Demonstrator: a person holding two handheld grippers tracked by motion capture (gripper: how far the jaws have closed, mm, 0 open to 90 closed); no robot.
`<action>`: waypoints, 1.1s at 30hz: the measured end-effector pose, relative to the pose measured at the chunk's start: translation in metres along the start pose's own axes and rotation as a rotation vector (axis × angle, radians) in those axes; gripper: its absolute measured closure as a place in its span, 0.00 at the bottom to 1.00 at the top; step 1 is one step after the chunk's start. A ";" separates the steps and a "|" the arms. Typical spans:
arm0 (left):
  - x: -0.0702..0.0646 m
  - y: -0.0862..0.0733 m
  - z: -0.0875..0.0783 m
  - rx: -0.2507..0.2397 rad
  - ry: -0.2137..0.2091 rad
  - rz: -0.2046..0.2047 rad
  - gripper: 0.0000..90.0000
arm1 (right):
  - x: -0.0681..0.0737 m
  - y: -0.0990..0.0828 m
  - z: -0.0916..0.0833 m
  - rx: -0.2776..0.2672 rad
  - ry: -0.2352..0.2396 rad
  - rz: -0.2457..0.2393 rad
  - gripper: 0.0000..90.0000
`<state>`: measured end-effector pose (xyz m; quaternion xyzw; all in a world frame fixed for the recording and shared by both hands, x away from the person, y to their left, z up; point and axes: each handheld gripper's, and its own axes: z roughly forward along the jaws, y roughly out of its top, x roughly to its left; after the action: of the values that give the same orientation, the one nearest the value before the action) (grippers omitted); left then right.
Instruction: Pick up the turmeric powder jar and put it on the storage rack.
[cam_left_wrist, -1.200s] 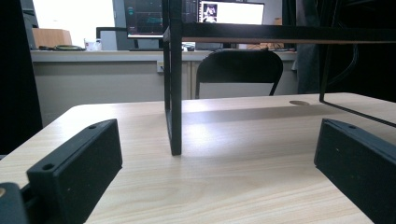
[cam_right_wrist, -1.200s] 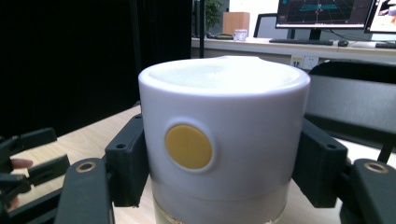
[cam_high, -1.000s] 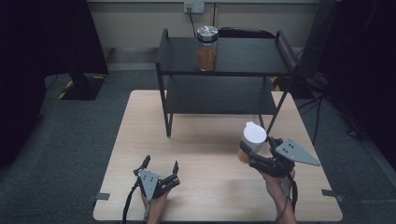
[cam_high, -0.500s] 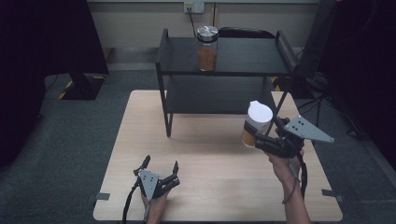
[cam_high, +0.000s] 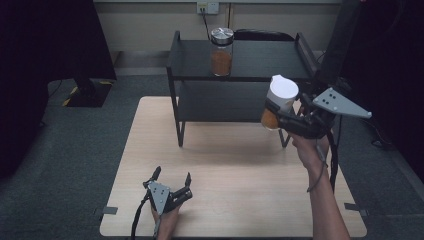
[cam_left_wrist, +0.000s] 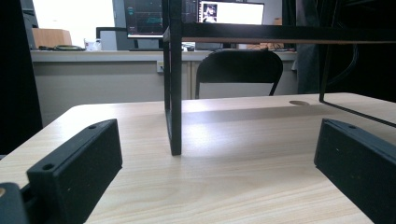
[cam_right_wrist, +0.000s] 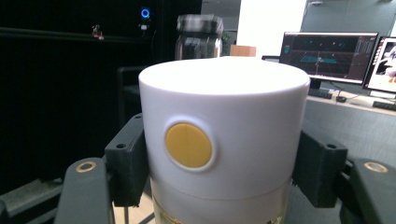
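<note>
Left gripper (cam_high: 171, 187): my jaws spread wide, holding nothing, lower left on the table (cam_high: 240, 170) | right gripper (cam_high: 278, 116): I've clamped the white-lidded jar (cam_high: 280, 100) just under its lid, mid-right, airborne beside the shelf (cam_high: 250, 62) | handling: rigid, smooth, likely slippery and breakable; grip the body, not the cap | far: second jar (cam_high: 221, 51) on the top shelf.

white-lidded jar (cam_right_wrist: 224, 140) base cut off, glass jar (cam_right_wrist: 198, 37) behind blurred

A jar (cam_high: 221, 51) stands on the rack (cam_high: 200, 102) at the table's (cam_high: 150, 145) far edge
</note>
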<state>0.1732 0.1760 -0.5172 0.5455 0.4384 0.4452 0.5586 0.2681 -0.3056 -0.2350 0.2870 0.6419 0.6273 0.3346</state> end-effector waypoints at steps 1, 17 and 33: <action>0.000 0.000 0.000 0.000 0.000 0.000 0.00 | -0.001 0.005 0.003 -0.002 -0.005 0.001 0.33; 0.000 0.000 0.000 0.000 -0.001 0.000 0.00 | 0.012 0.051 0.081 -0.021 -0.224 0.067 0.33; 0.001 0.000 0.000 0.000 -0.007 0.002 0.00 | 0.019 0.065 0.143 0.037 -0.345 0.076 0.33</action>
<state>0.1734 0.1774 -0.5171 0.5475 0.4360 0.4436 0.5598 0.3664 -0.1997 -0.1700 0.4208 0.5750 0.5691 0.4104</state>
